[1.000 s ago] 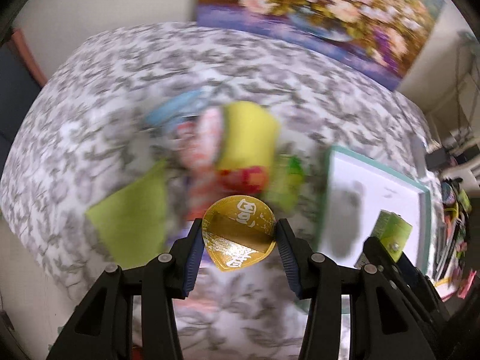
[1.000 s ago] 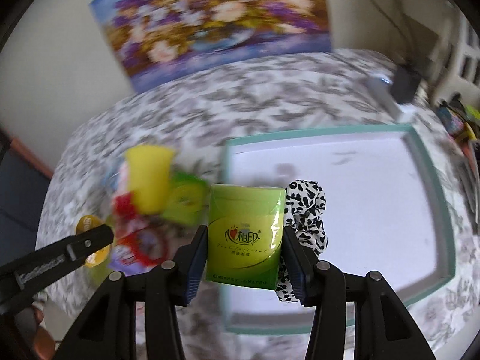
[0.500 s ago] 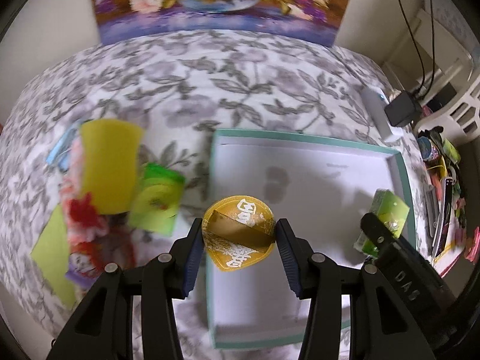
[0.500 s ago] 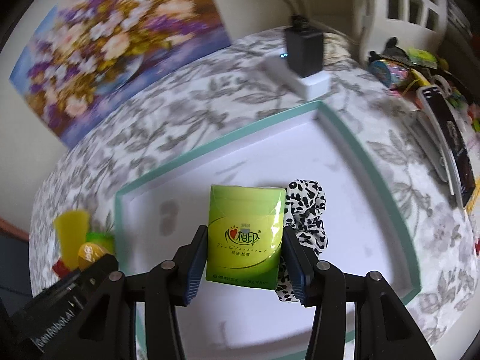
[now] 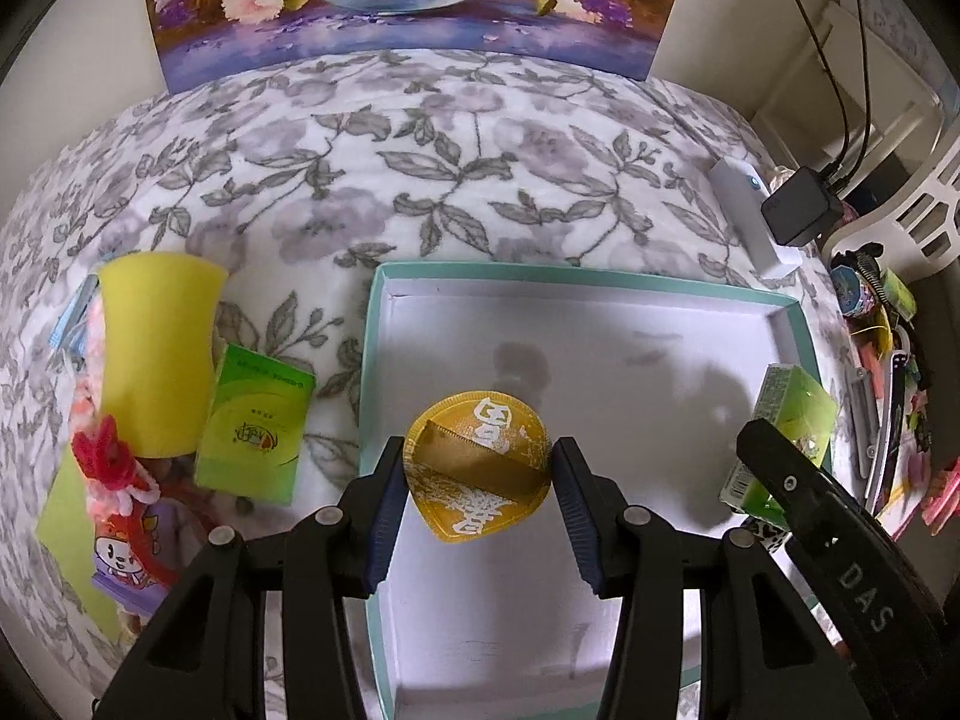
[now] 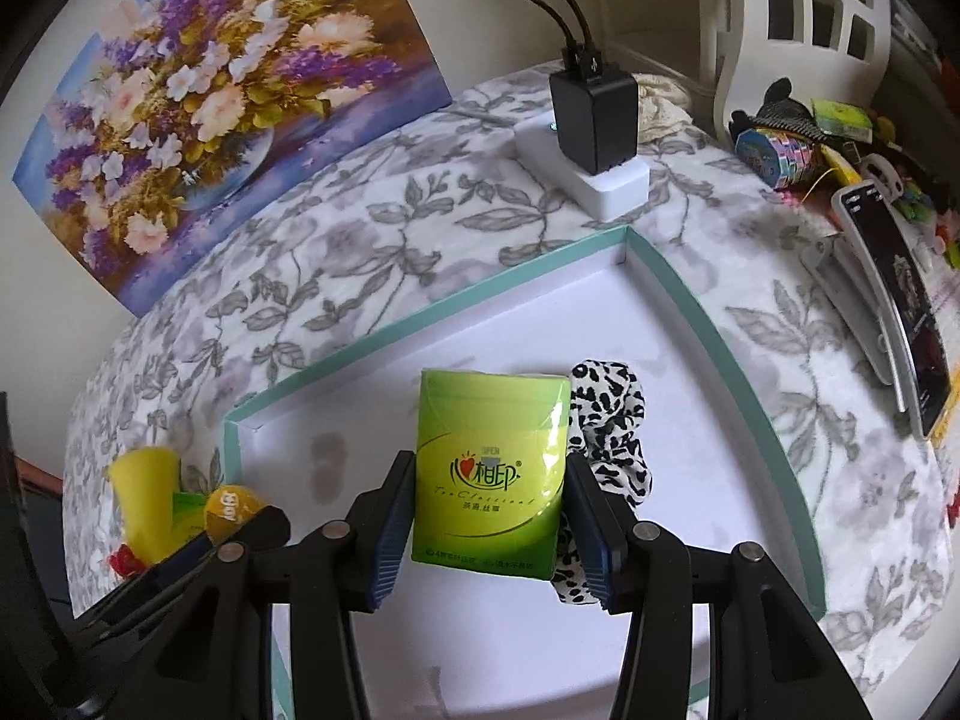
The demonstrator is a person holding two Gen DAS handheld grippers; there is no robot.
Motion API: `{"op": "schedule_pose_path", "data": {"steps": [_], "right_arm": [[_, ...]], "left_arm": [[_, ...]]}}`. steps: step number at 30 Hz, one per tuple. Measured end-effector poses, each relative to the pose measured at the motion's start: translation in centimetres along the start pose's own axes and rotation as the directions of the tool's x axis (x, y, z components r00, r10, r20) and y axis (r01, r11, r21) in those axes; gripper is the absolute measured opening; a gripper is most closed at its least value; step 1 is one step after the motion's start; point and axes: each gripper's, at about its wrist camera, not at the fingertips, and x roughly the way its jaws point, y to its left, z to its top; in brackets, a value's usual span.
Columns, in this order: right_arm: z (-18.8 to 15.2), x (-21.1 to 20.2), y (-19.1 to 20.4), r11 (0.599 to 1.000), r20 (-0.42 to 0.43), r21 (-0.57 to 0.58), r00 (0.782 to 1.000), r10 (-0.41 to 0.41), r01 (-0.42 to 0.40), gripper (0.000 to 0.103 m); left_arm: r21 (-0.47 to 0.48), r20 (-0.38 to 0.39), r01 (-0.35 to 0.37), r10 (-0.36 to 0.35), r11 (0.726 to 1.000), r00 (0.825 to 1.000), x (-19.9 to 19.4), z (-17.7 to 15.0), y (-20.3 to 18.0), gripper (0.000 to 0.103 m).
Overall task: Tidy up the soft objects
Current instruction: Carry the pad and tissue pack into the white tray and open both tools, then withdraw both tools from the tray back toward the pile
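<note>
My left gripper (image 5: 478,474) is shut on a round gold pouch (image 5: 478,468) with white characters, hanging over the white floor of a teal-rimmed box (image 5: 367,360). My right gripper (image 6: 491,492) is shut on a green tissue pack (image 6: 491,474), with a black-and-white spotted scrunchie (image 6: 609,420) bunched against its right finger, also above the teal-rimmed box (image 6: 678,294). The right gripper with its green tissue pack (image 5: 792,414) shows at the right of the left wrist view.
Left of the box lie a yellow sponge (image 5: 157,354), a second green tissue pack (image 5: 255,420), a red yarn toy (image 5: 111,468) and a cartoon packet (image 5: 123,546). A white power strip (image 6: 585,171) with a black charger (image 6: 594,111) sits behind the box. Clutter fills the right edge.
Both grippers swung right from the pile of objects to above the box, each rolling as it went, with the gold pouch and the green tissue pack still held.
</note>
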Motion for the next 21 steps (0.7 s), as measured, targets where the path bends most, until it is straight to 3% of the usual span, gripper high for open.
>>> {"op": "schedule_pose_path", "data": {"steps": [5,9,13,18,21], "right_arm": [[0.1,-0.5,0.1,1.0,-0.001,-0.001,1.0,0.028,-0.028,0.051],[0.0,-0.1,-0.2,1.0,-0.014,0.005,1.0,-0.001,0.001,0.051],[0.0,0.2,-0.7,1.0,-0.024,0.021,1.0,-0.01,0.01,0.051],[-0.1,0.3,-0.5,1.0,-0.032,0.009,0.999,-0.02,0.02,0.052],[-0.2,0.3,0.0,1.0,-0.031,-0.012,0.999,-0.027,0.027,0.052]], "left_arm": [[0.005,0.006,0.014,-0.014,1.0,1.0,0.0,0.0,-0.2,0.05],[0.008,0.0,0.038,-0.038,0.999,0.999,0.2,0.0,-0.4,0.051],[0.01,-0.022,0.071,-0.071,0.997,0.997,0.5,0.1,-0.5,0.067],[-0.004,-0.008,0.064,-0.064,0.998,0.998,0.2,0.3,0.0,0.071],[-0.032,0.012,0.045,-0.044,0.998,0.999,-0.4,0.5,1.0,0.085]]}}
